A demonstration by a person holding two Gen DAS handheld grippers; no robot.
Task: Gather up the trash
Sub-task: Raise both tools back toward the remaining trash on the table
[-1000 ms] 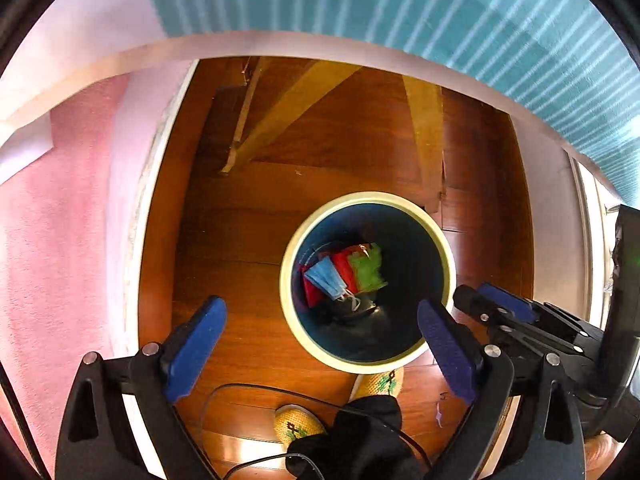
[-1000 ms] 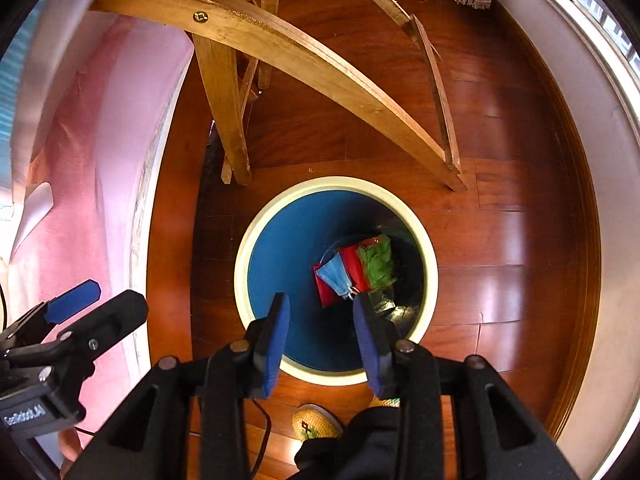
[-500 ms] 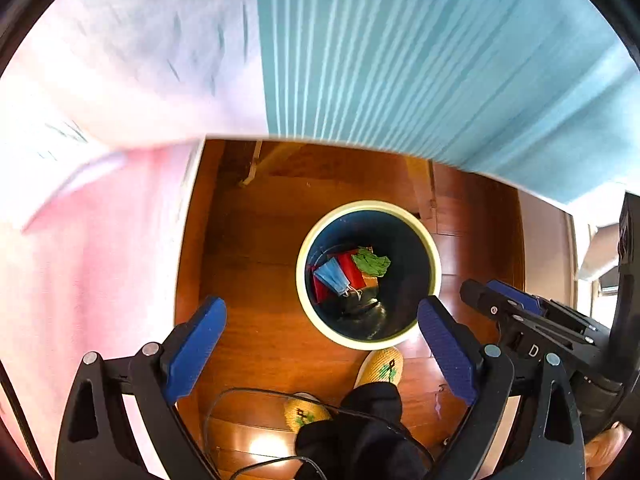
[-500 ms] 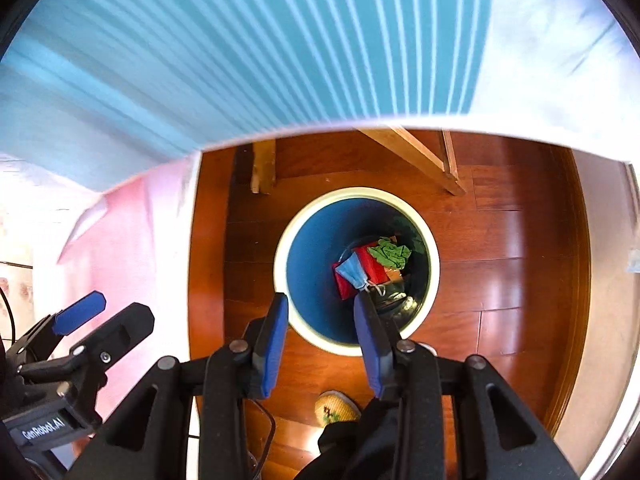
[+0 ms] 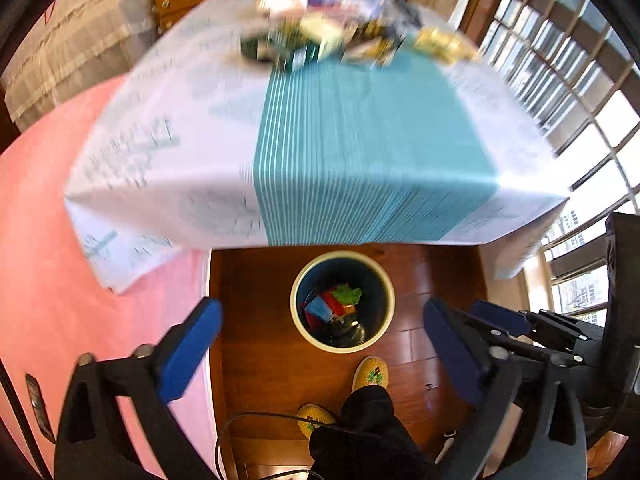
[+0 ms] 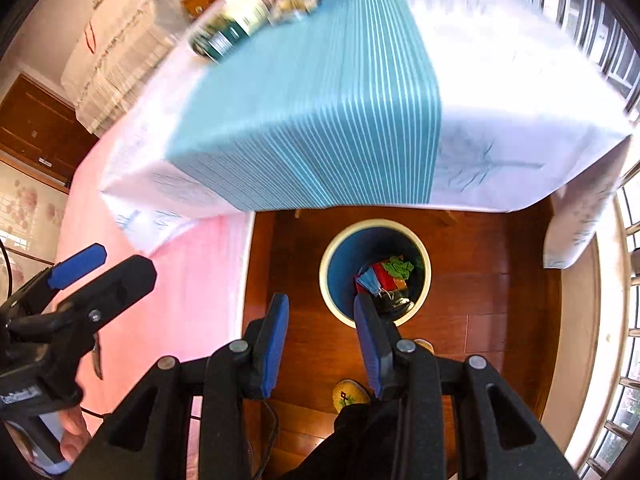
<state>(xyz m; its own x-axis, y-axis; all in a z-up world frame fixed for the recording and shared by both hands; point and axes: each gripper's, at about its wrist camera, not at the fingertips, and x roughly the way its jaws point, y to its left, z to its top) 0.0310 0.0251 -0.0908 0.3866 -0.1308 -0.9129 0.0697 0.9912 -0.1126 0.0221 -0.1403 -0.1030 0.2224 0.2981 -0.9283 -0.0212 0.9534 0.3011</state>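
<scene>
**Looking down on a bin beside a covered table**

The left gripper (image 5: 320, 348) holds nothing, its jaws spread wide and opening. The right gripper (image 6: 320, 340) is empty too, jaws apart with a narrow gap. Below both, a round bin (image 5: 298, 312) on the wooden floor (image 5: 256, 320) holds a blue face mask (image 6: 368, 280) and red and green scraps. Blurred clutter (image 5: 340, 36) sits on the table's far end.

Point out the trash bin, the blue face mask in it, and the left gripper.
trash bin (image 5: 297, 312): left wrist view, cream rim.
blue face mask (image 6: 368, 280): right wrist view, pleated middle.
left gripper (image 5: 322, 350): left wrist view, midway between fingertips.
</scene>
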